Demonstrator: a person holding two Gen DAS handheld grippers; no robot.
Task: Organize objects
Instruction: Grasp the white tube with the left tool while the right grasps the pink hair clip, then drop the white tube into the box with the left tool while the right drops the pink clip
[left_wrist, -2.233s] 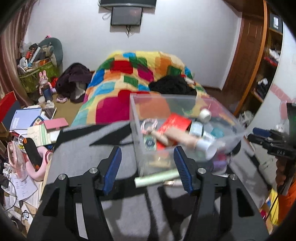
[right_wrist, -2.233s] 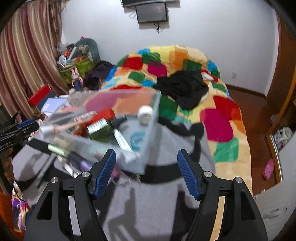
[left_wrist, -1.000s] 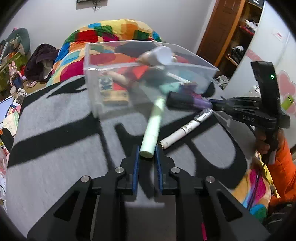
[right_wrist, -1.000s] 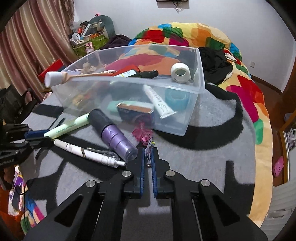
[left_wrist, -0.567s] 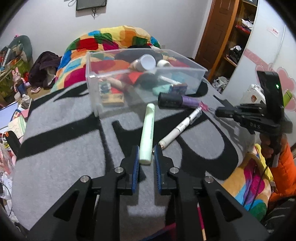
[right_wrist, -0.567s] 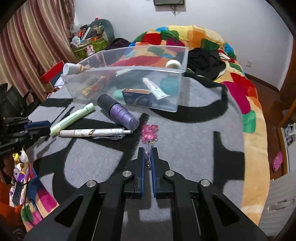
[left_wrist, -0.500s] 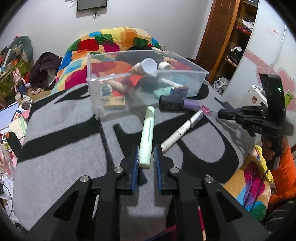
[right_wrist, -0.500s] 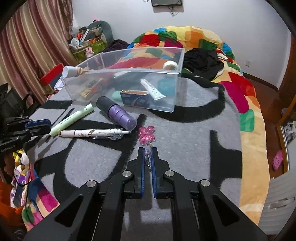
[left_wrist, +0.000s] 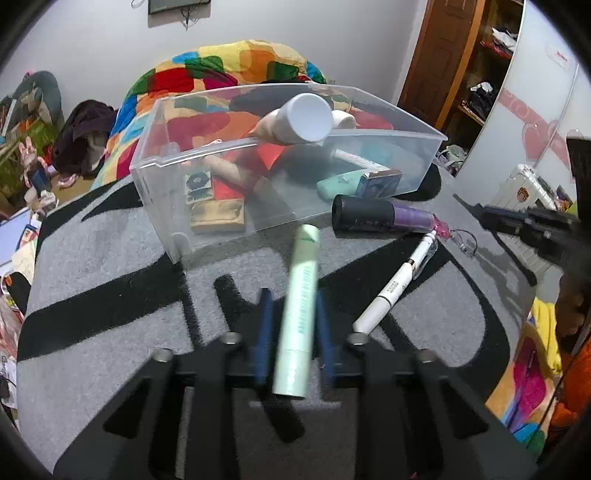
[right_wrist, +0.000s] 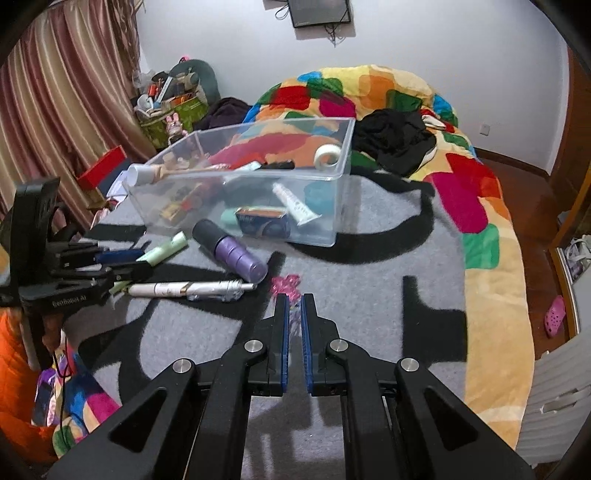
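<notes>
Bedroom, grey-and-black blanket (right_wrist: 369, 266) over a patchwork quilt (right_wrist: 476, 206).

Left gripper (left_wrist: 291, 306): blue pads blurred, jaws narrow, set on either side of the green tube (left_wrist: 298, 314). Whether they grip it or sit just apart, cannot tell. Tube lies on the blanket, far end pointing to 12 o'clock, close to the bin (left_wrist: 159, 162) wall.

Right gripper (right_wrist: 291, 314): jaws narrow, closed on the pink charm (right_wrist: 286, 286). Charm's beads stick out past the fingertips at 12 o'clock; a thin part runs down between the pads.

Bin: clear plastic, on the blanket, beyond both grippers. Inside, seen from the right wrist: tape roll (right_wrist: 327, 155) against the far right wall, white tube (right_wrist: 295, 205) lying slanted, blue box (right_wrist: 262, 221) against the near wall. A white-capped bottle (left_wrist: 295, 120) leans over the near-left rim.

Loose on the blanket, in front of the bin:
- purple bottle (right_wrist: 231, 251), black cap, on its side, just beside the near wall.
- white pen (right_wrist: 192, 290), lying flat at 9 o'clock from the charm, tip near the purple bottle.

From the left wrist the right gripper (left_wrist: 480, 214) shows at 3 o'clock, tips by the charm (left_wrist: 441, 229).
</notes>
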